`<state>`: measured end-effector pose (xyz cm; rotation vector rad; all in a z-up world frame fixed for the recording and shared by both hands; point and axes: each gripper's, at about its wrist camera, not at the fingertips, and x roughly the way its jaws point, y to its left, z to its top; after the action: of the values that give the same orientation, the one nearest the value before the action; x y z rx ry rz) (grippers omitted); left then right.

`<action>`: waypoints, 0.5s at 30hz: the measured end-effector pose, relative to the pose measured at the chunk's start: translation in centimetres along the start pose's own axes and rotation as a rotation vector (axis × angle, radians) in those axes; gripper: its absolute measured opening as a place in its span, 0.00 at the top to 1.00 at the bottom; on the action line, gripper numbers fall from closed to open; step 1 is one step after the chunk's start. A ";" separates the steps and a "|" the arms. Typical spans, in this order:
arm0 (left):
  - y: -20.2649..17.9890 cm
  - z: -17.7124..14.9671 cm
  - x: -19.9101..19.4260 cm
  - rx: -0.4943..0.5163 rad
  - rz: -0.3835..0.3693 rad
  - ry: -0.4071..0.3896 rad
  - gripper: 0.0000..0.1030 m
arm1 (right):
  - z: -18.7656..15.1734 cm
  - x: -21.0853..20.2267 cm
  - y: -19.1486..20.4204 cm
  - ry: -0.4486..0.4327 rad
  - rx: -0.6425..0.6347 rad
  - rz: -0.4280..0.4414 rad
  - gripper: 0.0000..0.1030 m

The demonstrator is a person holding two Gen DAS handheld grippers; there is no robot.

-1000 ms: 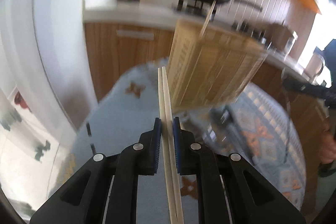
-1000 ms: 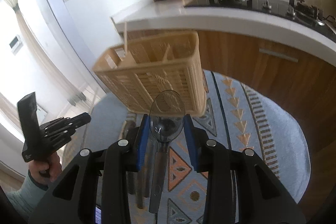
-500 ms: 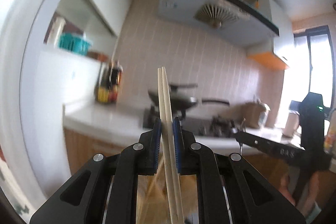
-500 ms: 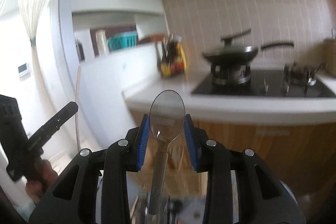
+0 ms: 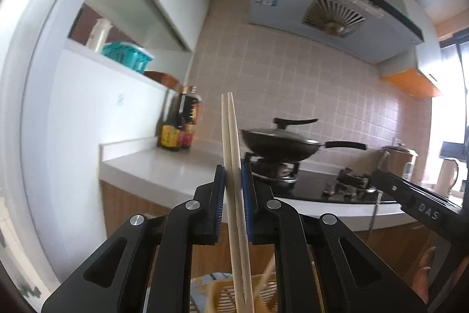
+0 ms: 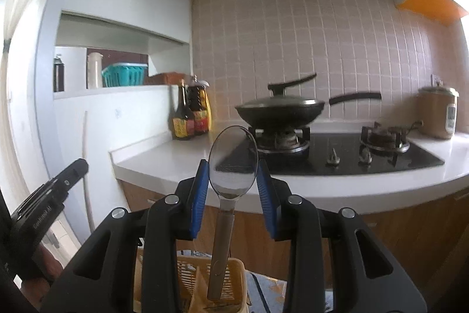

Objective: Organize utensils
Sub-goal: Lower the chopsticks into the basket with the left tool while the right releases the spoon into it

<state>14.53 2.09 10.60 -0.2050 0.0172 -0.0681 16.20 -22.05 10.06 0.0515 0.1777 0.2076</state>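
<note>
Through my left camera, my left gripper point(image 5: 233, 184) is clamped on a pair of chopsticks point(image 5: 231, 154) that stand up between the blue pads, in front of the wok point(image 5: 281, 144); the basket point(image 5: 234, 294) lies below.

Through my right camera, my right gripper point(image 6: 233, 181) pinches a spoon point(image 6: 233, 163) by its bowl, handle hanging over the basket point(image 6: 205, 277).
</note>
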 end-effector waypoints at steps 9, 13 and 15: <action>0.4 -1.7 0.0 0.023 0.012 0.029 0.89 | -2.8 0.3 -1.1 0.059 0.038 0.014 0.69; 0.5 -1.6 -1.3 0.017 -0.017 0.051 0.71 | -3.0 -1.4 -1.8 0.066 0.056 0.040 0.42; 0.7 -1.4 -2.4 0.016 -0.023 0.061 0.67 | -2.8 -2.5 -2.0 0.079 0.056 0.053 0.42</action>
<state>12.18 2.65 9.11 -0.1867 0.0755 -0.0971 13.72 -24.40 7.62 0.1039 0.2612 0.2574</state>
